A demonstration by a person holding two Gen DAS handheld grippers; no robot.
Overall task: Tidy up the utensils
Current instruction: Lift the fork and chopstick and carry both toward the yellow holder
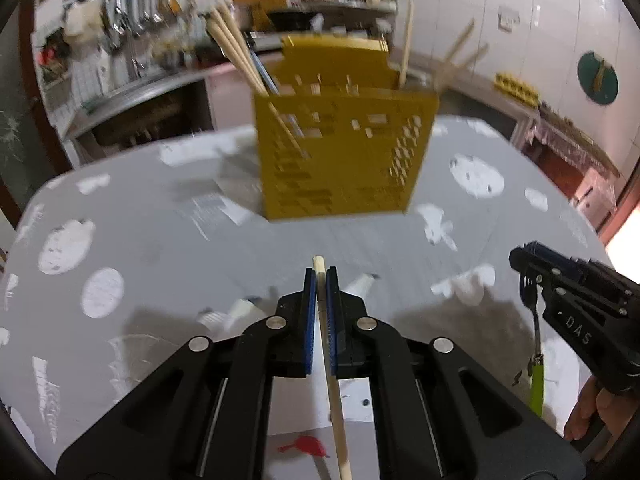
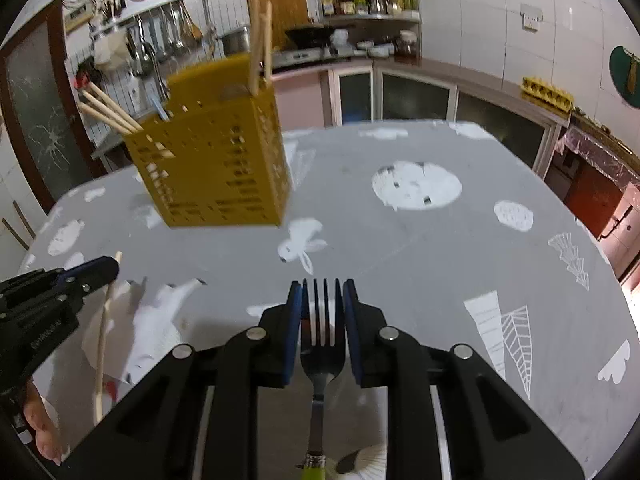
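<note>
At the far left of the table, in the right wrist view, the left gripper (image 2: pixel 114 266) shows from the side with a pale wooden chopstick (image 2: pixel 102 336) hanging down out of its tips, and part of a hand (image 2: pixel 40 432) sits below it. The left wrist view shows that grip head-on: the blue pads (image 1: pixel 308 312) are pressed almost together on the chopstick (image 1: pixel 332 380), whose blunt end pokes out just past the fingertips of the left gripper (image 1: pixel 320 276) while the rest slants back under the camera.

Further along, the yellow perforated utensil holder (image 1: pixel 344 152) stands upright on the grey patterned tablecloth (image 1: pixel 160 248), toward its far side and well apart from both grippers. More chopsticks (image 1: pixel 236 52) lean out of its left compartment and others stick up at the right.

To the right, the right gripper (image 2: pixel 322 288) is closed narrowly on the tines of a metal fork (image 2: pixel 322 344), the pads touching its outer edges; its green handle (image 2: pixel 314 466) trails back beneath the camera. From the left wrist view the fork (image 1: pixel 534 344) hangs down from that gripper (image 1: pixel 524 270) above the cloth
</note>
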